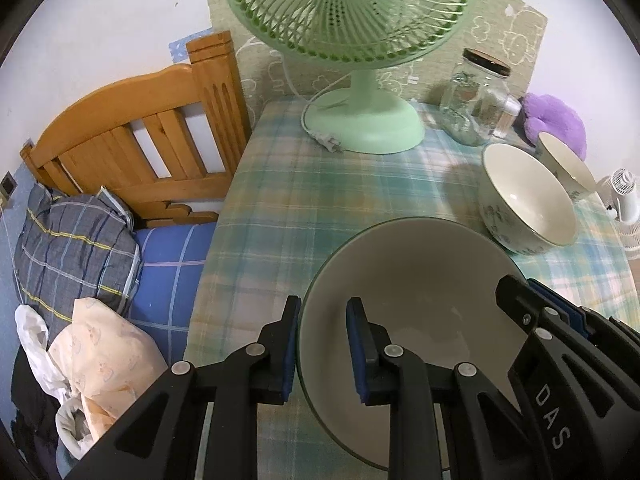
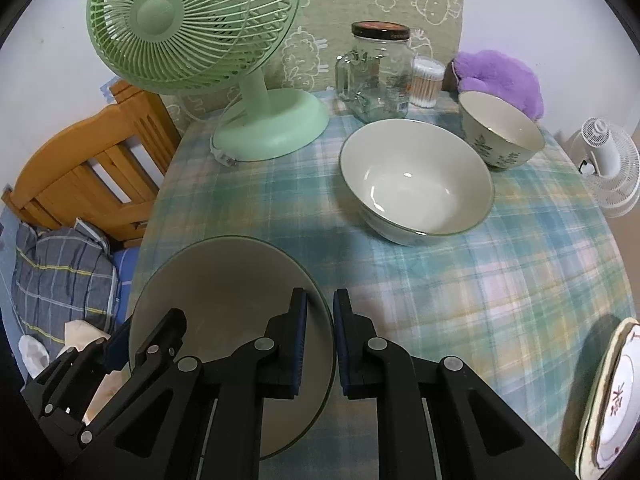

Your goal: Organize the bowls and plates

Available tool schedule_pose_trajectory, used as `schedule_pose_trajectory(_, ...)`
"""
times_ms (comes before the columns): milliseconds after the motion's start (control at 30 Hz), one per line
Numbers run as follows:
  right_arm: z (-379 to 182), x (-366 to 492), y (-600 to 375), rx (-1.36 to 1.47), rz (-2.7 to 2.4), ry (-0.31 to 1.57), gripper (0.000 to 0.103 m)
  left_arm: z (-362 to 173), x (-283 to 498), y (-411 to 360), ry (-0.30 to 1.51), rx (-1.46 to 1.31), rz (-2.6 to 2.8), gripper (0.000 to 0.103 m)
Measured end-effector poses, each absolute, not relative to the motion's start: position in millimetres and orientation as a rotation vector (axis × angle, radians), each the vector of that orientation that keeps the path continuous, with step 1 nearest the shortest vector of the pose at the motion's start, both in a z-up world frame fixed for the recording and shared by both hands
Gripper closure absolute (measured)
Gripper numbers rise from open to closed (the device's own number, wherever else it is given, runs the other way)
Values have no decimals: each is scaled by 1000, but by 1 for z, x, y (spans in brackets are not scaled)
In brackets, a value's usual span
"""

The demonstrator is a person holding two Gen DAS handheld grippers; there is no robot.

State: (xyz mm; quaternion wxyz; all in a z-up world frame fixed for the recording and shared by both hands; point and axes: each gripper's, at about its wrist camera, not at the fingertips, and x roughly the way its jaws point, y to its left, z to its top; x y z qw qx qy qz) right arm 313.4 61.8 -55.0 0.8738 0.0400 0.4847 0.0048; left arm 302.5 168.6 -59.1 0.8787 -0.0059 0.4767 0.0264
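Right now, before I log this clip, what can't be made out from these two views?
- Plates, right wrist view: cut off by the frame's lower right edge; count and pattern unclear.
- Grey plate near edge: hidden under both tools in each view.
- Small bowl, left wrist view: partly behind the large bowl.
- Grip: whether the left tool or right tool pinches the rim.

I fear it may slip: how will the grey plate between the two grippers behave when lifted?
The grey plate looks rigid and glazed, so probably slippery and breakable. The left gripper and right gripper each straddle its thin rim on opposite sides, so uneven lifting could tilt it.
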Motion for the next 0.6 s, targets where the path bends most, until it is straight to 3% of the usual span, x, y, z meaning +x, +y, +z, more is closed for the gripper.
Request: schedule_pose_trajectory(600, -27, 254, 13, 80, 4, 996, 86, -33, 250, 117, 970, 20, 38, 82)
